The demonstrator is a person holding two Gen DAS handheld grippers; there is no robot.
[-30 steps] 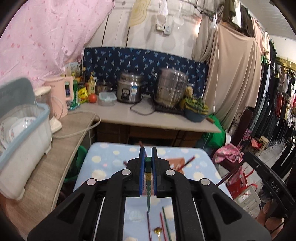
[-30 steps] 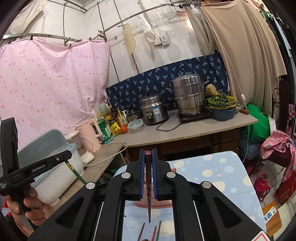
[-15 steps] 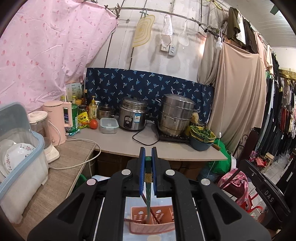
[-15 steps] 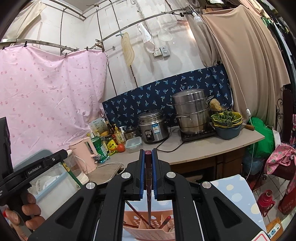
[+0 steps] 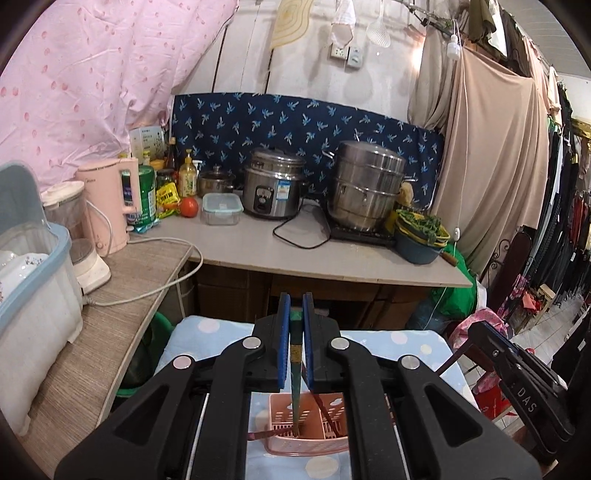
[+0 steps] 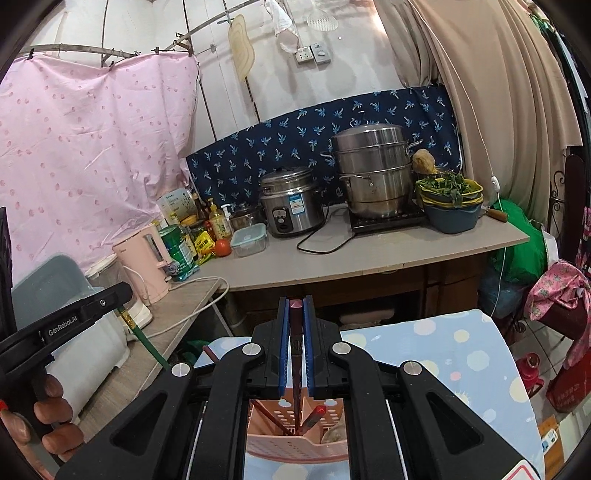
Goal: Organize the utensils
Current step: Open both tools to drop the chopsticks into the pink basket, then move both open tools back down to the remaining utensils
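Shiny steel steamer pot, pink perforated plastic basket

A cramped home kitchen corner. A worktop along the wall carries a rice cooker, a stacked steel steamer pot on a hob, a pink electric kettle, sauce bottles and a basin of greens. A cutting board and skimmer hang above, and clothes hang at the right.
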